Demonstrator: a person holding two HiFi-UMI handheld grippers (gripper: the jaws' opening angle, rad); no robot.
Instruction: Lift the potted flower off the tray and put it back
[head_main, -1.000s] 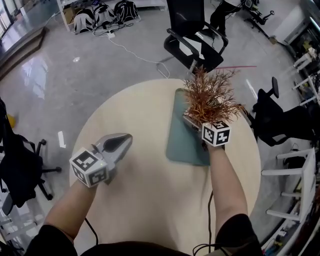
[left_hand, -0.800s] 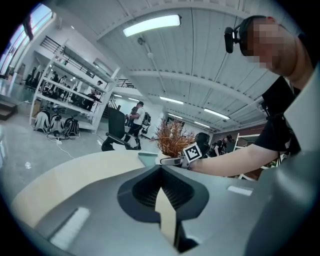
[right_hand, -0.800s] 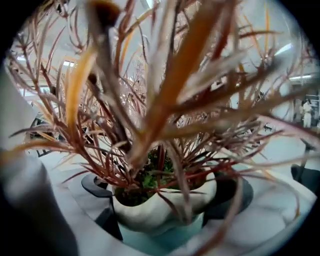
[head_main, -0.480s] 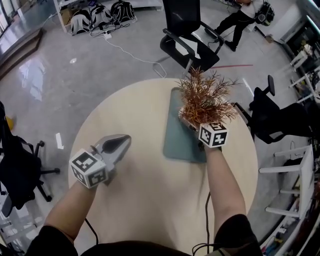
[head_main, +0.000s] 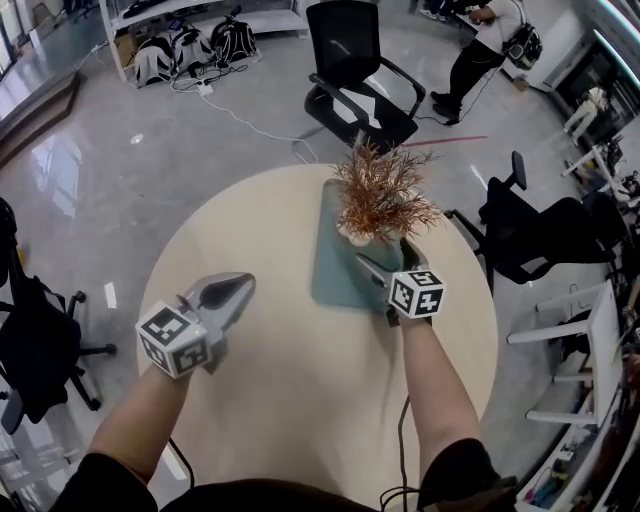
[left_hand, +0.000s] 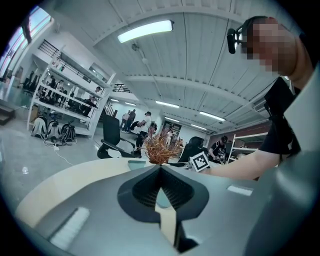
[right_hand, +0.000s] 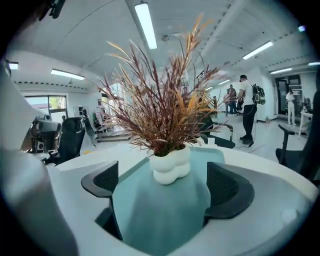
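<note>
The potted flower (head_main: 372, 195) stands upright on the teal tray (head_main: 330, 275), in the tray's far half. It has a lumpy white pot with a spray of rust-brown dried stems. The tray lies on the round pale worktop (head_main: 280, 390), on its right side, with one short end near the far edge and the other reaching toward the middle.

The right gripper (head_main: 390, 260) sits over the near part of the tray, pointing at the pot. Its fingers (right_hand: 227, 190) are spread wide and hold nothing. In the right gripper view the pot stands just ahead of the tips, centred on the gap but not touching either finger, with bare tray between them.

The left gripper (head_main: 238, 288) is well away, over the left side of the worktop and aimed roughly toward the far edge. Its fingers (left_hand: 150, 185) are pressed together with nothing between them. Its own view looks across the worktop to the flower and the right gripper's marker cube (left_hand: 200, 161).

A black office chair (head_main: 355, 70) stands on the floor beyond the far edge.
</note>
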